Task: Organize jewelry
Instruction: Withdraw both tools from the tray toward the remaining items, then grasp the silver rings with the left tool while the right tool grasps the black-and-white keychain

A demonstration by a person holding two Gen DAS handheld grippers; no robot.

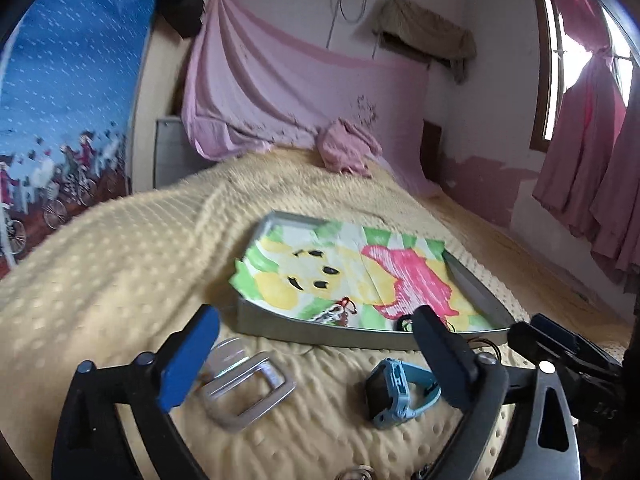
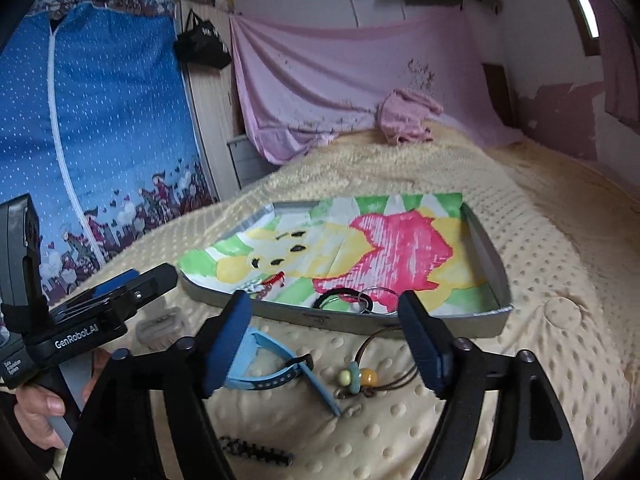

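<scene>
Nearest the right gripper [image 2: 324,340], a black braided band [image 2: 256,450] is seen on the dotted yellow blanket [image 2: 540,280]. Both claws are spread apart with nothing between them; the left gripper [image 1: 316,356] hangs over a clear rectangular buckle [image 1: 248,394] and a blue watch [image 1: 400,392].

Just beyond the right fingers a beaded cord necklace [image 2: 362,376] lies beside the watch strap. It is judged light and limp, so it would dangle if lifted by the cord; the cluster of beads offers the firmest purchase. The watch is judged stiff at its case and springy at the strap, best taken across the case. The buckle looks smooth and possibly slippery, and would be pinched across one bar.

Farther on, the grey tray [image 2: 486,248], lined with a coloured cartoon drawing, already holds a black hair tie [image 2: 340,294], a metal ring [image 2: 376,294] and a red-and-white trinket [image 2: 266,284]. A crumpled pink cloth [image 2: 408,116] lies at the far end of the bed.
</scene>
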